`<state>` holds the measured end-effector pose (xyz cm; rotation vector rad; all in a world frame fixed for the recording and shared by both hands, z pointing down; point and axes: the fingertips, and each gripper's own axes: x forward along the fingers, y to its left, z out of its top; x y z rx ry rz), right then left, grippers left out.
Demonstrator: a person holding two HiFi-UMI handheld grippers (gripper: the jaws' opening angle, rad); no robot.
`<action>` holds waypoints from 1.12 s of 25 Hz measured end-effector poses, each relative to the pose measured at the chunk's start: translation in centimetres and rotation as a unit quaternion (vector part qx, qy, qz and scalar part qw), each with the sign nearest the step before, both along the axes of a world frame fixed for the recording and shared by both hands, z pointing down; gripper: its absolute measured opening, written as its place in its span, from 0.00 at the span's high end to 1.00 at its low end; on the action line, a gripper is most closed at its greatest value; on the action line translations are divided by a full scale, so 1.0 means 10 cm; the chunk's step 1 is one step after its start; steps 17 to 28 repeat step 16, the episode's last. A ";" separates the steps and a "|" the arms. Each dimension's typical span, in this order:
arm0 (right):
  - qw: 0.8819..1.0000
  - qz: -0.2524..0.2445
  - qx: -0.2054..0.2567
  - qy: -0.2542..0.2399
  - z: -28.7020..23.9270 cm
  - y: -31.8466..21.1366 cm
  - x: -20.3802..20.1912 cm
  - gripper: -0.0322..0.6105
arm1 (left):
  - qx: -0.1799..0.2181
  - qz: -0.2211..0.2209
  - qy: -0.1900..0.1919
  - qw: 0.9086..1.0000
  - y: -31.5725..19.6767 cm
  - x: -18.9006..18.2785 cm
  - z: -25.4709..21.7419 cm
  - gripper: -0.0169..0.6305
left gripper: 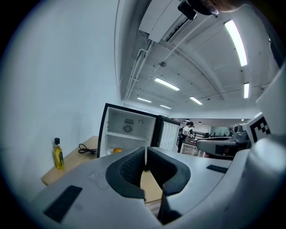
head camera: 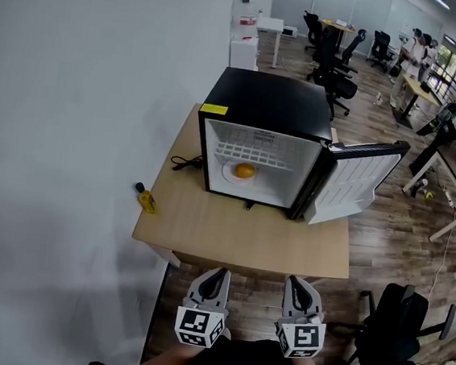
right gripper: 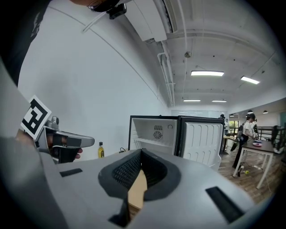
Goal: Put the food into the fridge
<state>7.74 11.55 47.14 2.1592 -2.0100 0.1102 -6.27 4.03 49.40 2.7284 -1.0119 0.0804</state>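
Observation:
A black mini fridge [head camera: 262,107] stands on a wooden table [head camera: 206,232] with its door [head camera: 349,184] swung open to the right. Inside, an orange [head camera: 245,170] lies on a white plate [head camera: 230,176] under a wire shelf; the orange [left gripper: 117,150] also shows in the left gripper view. My left gripper [head camera: 217,275] and right gripper [head camera: 295,283] hang side by side short of the table's near edge, close to my body. Both are shut with nothing between the jaws, as the left gripper [left gripper: 145,150] and right gripper [right gripper: 141,151] show in their own views.
A small yellow oil bottle [head camera: 146,201] stands near the table's left edge, and a black cable [head camera: 185,163] lies left of the fridge. A black office chair [head camera: 395,323] is on the floor at lower right. Desks, chairs and people fill the room's back right.

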 end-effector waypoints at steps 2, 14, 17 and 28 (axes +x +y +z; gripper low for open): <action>1.000 -0.004 -0.001 -0.005 0.00 -0.01 0.03 0.86 | -0.001 -0.002 -0.002 1.000 0.00 0.02 -0.01 0.93; 1.000 -0.007 0.008 -0.005 -0.16 -0.06 0.26 0.86 | 0.003 -0.015 -0.001 1.000 -0.05 0.13 -0.17 0.93; 1.000 -0.007 0.011 -0.005 -0.19 -0.06 0.28 0.86 | 0.005 -0.019 0.000 1.000 -0.07 0.14 -0.19 0.93; 1.000 -0.007 0.011 -0.005 -0.19 -0.06 0.28 0.86 | 0.005 -0.019 0.000 1.000 -0.07 0.14 -0.19 0.93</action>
